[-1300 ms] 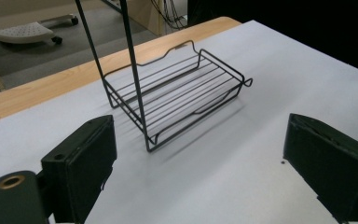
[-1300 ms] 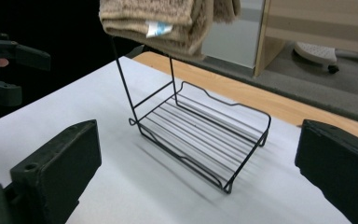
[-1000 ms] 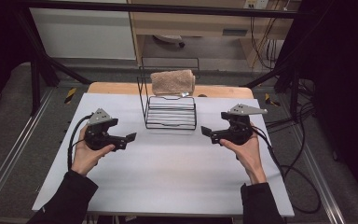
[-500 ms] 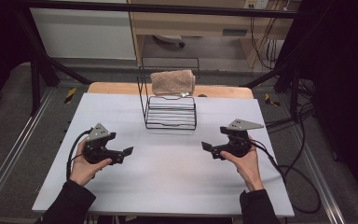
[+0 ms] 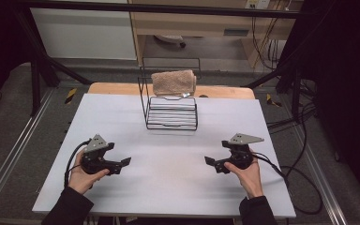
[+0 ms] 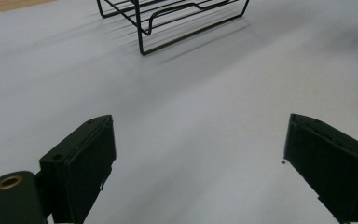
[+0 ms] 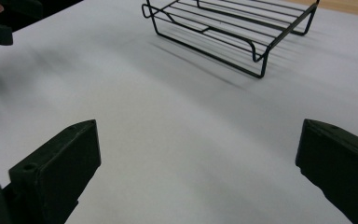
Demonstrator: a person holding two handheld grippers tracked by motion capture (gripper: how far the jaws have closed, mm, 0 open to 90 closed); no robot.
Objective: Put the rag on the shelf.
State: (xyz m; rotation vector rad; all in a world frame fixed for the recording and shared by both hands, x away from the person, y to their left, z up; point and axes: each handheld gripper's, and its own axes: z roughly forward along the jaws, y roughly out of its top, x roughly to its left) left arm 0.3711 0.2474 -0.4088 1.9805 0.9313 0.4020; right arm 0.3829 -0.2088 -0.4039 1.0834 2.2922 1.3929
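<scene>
- Your left gripper [image 5: 122,164] sits low over the near left of the white table [image 5: 168,187], jaws spread wide with nothing between them; your left hand [image 5: 82,176] grips it from behind
- Your right gripper [image 5: 211,162] mirrors it at the near right, jaws likewise released and empty
- The black wire rack [image 5: 171,112] stands at the far middle of the table, well apart from both grippers; a folded tan towel [image 5: 173,82] hangs over its upright back
</scene>
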